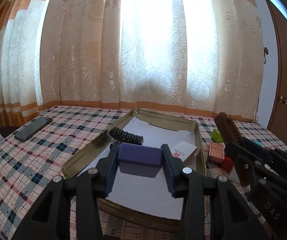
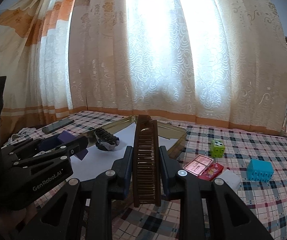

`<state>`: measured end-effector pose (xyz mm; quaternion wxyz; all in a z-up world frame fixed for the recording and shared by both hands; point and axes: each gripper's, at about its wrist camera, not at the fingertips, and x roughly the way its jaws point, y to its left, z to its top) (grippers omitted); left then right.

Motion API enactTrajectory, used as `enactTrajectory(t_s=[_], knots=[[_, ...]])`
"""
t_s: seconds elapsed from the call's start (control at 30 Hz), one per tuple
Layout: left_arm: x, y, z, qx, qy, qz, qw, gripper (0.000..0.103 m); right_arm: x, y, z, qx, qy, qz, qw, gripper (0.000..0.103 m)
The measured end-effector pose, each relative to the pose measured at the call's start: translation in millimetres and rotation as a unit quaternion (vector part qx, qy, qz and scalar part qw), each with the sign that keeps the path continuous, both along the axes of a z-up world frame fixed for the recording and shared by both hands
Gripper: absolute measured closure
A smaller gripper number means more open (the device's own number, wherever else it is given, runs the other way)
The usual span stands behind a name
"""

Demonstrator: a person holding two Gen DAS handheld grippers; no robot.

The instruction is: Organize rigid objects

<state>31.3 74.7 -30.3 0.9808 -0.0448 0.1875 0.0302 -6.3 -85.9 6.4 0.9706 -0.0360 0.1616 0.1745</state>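
A patterned cream and orange curtain (image 1: 143, 50) is glowing with daylight across the top of both views, and below it a plaid tablecloth (image 1: 33, 150) is covering the table. A shallow gold-rimmed tray (image 1: 95, 144) lined with white paper is sitting in the lower middle of the left wrist view, with a black comb (image 1: 126, 136) lying at its far left and a small white box (image 1: 183, 150) resting near its right wall.

The left gripper (image 1: 140, 156) is pinching a purple-topped box (image 1: 139, 156) between its pads, holding it above the tray's paper. The right gripper (image 2: 146, 160) is squeezing a brown folding comb (image 2: 146, 156), which is standing upright along the jaws in the centre of the right wrist view.

To the right of the tray, a green block (image 2: 217, 146), a pink tin (image 2: 200, 165), a red packet (image 2: 213, 172) and a blue block (image 2: 259, 169) are lying on the cloth. A dark phone (image 1: 33, 129) is resting at the left edge.
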Motion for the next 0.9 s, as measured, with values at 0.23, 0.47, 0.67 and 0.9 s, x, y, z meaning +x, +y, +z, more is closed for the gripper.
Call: enactTrajectory(t_s=[0.23, 0.47, 0.67, 0.9], knots=[[1.3, 9.6, -0.4, -0.001, 0.006, 0.012, 0.9999, 0.062, 1.8, 9.2, -0.6, -0.003, 0.002, 0.009, 1.000, 0.075], [4.5, 17.6, -1.4, 0.002, 0.011, 0.022, 0.9997, 0.062, 5.9, 20.4, -1.4, -0.007, 0.006, 0.021, 1.000, 0.075], [6.9, 21.7, -2.4, 0.006, 0.017, 0.026, 0.9995, 0.062, 6.8, 29.9, -1.7, -0.011, 0.007, 0.028, 1.000, 0.075], [12.7, 24.0, -3.7, 0.016, 0.028, 0.030, 0.9990, 0.062, 11.1, 37.5, -2.5, -0.012, 0.011, 0.036, 0.999, 0.075]])
